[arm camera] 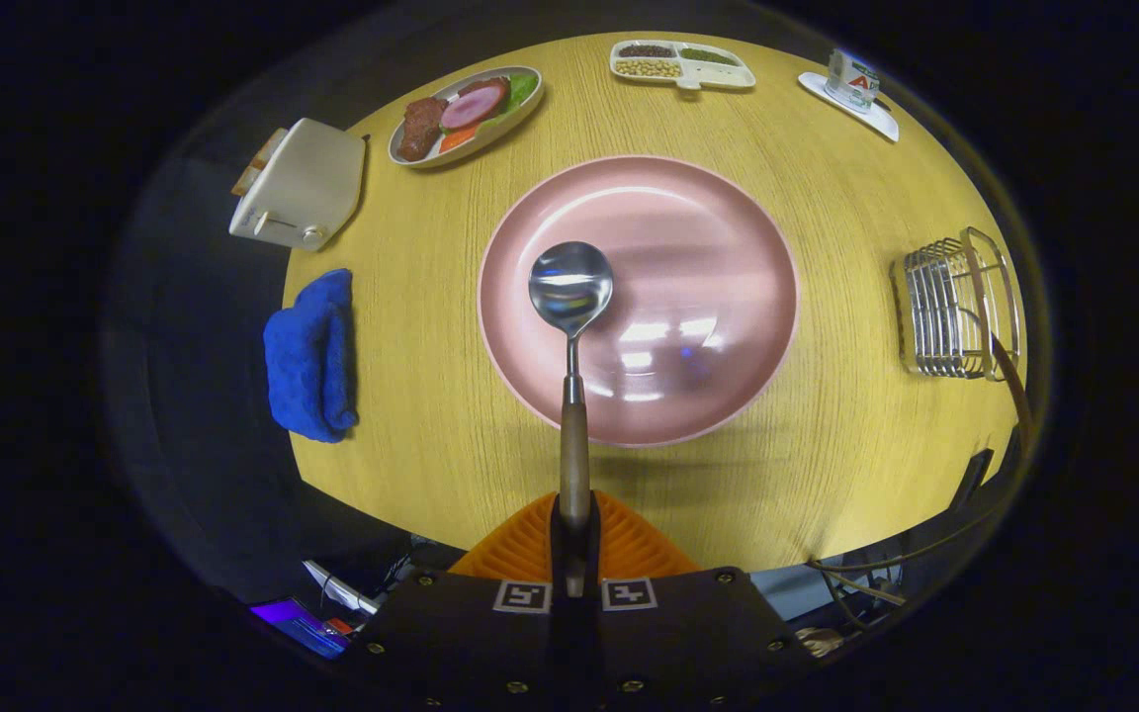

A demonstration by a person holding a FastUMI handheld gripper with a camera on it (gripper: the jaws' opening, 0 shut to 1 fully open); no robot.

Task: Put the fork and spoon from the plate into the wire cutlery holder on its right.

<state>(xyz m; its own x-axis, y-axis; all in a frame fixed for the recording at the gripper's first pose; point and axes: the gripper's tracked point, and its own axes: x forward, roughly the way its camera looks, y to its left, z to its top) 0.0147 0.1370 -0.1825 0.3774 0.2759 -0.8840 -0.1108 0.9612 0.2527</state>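
1. The gripper pinches the wooden handle of the spoon between both fingers.
2. The spoon's bowl hangs over the pink plate.
3. The wire cutlery holder stands right of the plate, with a handle sticking out.

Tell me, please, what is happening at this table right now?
A person's handheld gripper is shut on the wooden handle of a spoon, holding it above the pink plate. The plate looks bare of cutlery. The wire cutlery holder stands to the plate's right, with what seems to be a wooden handle leaning out of it. The spoon has not yet reached it.
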